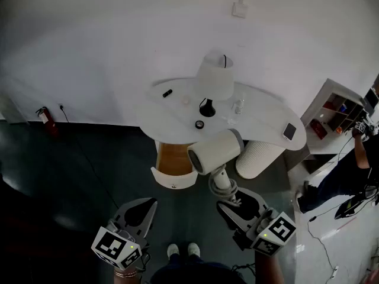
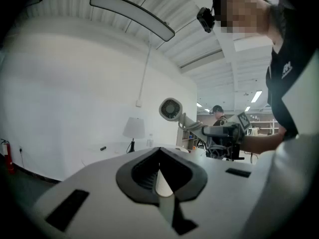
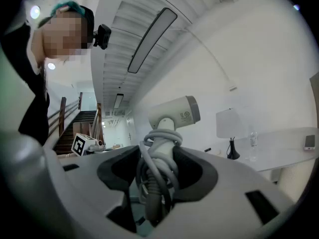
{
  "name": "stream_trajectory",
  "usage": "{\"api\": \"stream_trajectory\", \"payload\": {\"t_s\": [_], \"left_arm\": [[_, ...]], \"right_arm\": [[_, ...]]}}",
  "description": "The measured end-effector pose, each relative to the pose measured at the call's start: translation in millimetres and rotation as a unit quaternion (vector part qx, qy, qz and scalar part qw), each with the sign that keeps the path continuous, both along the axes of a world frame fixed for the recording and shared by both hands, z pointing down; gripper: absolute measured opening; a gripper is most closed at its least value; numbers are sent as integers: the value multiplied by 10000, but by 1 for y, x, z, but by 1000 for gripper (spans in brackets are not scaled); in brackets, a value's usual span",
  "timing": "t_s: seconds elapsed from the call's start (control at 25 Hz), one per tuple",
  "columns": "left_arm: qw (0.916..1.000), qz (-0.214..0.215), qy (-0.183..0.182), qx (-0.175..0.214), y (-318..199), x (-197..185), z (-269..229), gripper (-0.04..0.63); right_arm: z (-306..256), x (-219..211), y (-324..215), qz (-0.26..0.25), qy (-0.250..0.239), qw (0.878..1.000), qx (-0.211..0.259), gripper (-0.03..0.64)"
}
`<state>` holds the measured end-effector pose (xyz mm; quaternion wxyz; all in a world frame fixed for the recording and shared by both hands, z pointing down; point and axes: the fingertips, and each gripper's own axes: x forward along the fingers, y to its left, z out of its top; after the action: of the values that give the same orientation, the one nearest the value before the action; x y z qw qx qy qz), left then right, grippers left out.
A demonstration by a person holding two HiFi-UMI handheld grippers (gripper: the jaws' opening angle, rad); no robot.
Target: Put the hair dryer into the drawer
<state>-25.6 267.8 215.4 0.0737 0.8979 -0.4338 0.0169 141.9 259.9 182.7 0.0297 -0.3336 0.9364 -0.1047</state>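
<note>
A white hair dryer (image 1: 216,151) with its cord wound round the handle stands up from my right gripper (image 1: 230,199), which is shut on that handle. In the right gripper view the wrapped handle (image 3: 158,158) fills the gap between the jaws and the barrel (image 3: 174,114) points right. Just beyond the dryer, under the white table (image 1: 172,120), a curved white drawer (image 1: 173,181) stands pulled out from a wooden cabinet (image 1: 174,157). My left gripper (image 1: 148,203) hangs lower left, short of the drawer, shut on nothing (image 2: 159,153). The left gripper view also catches the hair dryer's rear grille (image 2: 170,109).
On the table stand a white lamp (image 1: 214,78), a clear bottle (image 1: 238,106), a phone (image 1: 289,131) and a small black item (image 1: 167,93). A ribbed white column (image 1: 260,158) sits right of the drawer. A shelf (image 1: 337,108) and a person (image 1: 349,173) are at right, a fire extinguisher (image 1: 44,116) at left.
</note>
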Motion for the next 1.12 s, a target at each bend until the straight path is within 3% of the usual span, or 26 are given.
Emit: {"api": "stream_trajectory", "payload": {"t_s": [0.24, 0.4, 1.12], "left_arm": [[10000, -35, 5, -27, 0, -1, 4, 15], [9999, -72, 10, -83, 1, -3, 4, 15], [9993, -308, 29, -231, -1, 5, 12, 15]], "right_arm": [[-12, -1, 0, 9, -219, 9997, 91, 219], [-6, 5, 0, 20, -4, 10000, 65, 219], [-2, 16, -12, -209, -153, 9995, -153, 218]]}}
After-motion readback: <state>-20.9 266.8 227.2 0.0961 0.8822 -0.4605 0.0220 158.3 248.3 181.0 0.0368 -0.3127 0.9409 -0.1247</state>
